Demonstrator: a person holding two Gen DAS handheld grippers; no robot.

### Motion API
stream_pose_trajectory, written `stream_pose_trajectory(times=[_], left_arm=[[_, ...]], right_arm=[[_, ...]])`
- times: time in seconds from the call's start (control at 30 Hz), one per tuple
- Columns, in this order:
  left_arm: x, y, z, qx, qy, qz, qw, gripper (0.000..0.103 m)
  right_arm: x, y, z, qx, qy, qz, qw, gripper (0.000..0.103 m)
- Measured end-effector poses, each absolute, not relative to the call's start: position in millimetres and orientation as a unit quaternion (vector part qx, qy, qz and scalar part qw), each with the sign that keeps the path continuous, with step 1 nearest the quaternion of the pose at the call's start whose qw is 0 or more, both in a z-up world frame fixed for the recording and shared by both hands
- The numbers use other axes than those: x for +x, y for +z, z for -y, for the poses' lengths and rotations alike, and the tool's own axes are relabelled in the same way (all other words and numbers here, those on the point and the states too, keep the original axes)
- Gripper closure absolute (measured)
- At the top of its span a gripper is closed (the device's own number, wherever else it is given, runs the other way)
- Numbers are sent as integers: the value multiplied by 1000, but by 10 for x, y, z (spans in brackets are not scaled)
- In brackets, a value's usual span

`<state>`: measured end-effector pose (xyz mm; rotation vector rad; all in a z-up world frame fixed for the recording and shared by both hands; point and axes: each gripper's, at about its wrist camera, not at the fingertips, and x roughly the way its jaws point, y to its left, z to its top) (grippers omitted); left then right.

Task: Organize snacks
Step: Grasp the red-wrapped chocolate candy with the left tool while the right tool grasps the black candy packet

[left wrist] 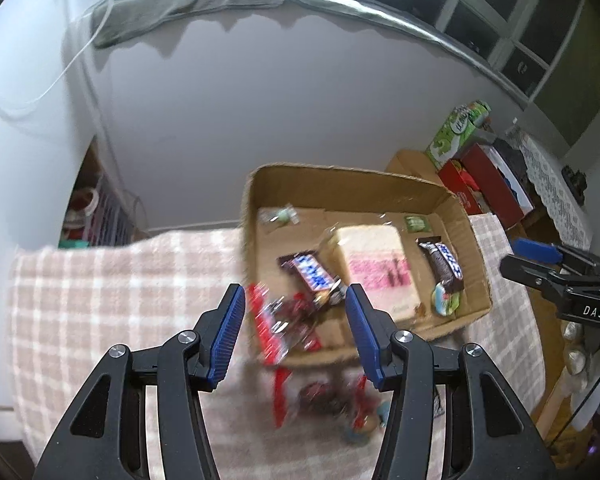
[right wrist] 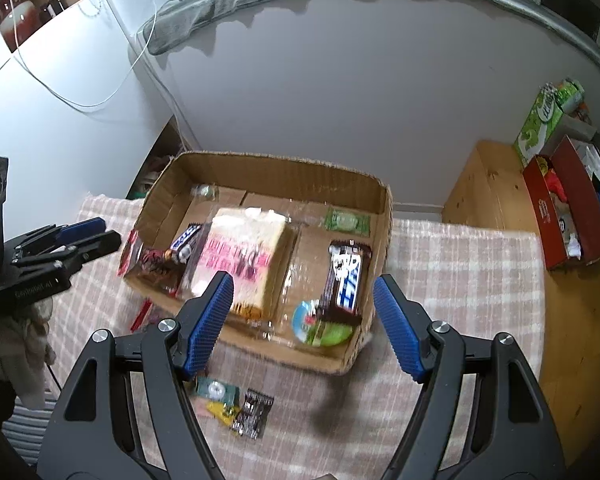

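Observation:
An open cardboard box [left wrist: 364,184] [right wrist: 276,164] stands on a checked cloth. In it lie a wrapped bread block with a pink label [left wrist: 374,268] [right wrist: 244,256], a brown bar [left wrist: 312,274], a dark bar with blue-white lettering [right wrist: 346,276], a round blue-green packet [right wrist: 320,324] and a small green packet [right wrist: 346,220]. A red packet [left wrist: 276,328] rests at the box's near left corner, blurred. My left gripper [left wrist: 294,296] hovers open above that corner, its pads touching nothing. My right gripper [right wrist: 304,284] stands wide open over the box's near right part, holding nothing.
Loose snacks lie on the cloth before the box: red wrappers [left wrist: 320,396], a green packet [right wrist: 216,394] and a dark one [right wrist: 254,412]. To the right, a green carton [right wrist: 540,120] and a red box [right wrist: 560,208] sit on wood. A white wall stands behind.

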<state>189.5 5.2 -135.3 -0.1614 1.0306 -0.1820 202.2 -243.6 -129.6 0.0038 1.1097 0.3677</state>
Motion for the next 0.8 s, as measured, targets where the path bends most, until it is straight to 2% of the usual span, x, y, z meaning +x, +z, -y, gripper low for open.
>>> stream_pose_trajectory(times=[0.37,0.8], left_arm=[[1359,-1674,-531,-144,-52,-523,839,52],[1277,-1945,-199,-182,-82,-557,806,52]], right_arm=[[1487,-1603,2599,28,162,-560,812,28],[1250,-1977,2421,23,160,-601,783,28]])
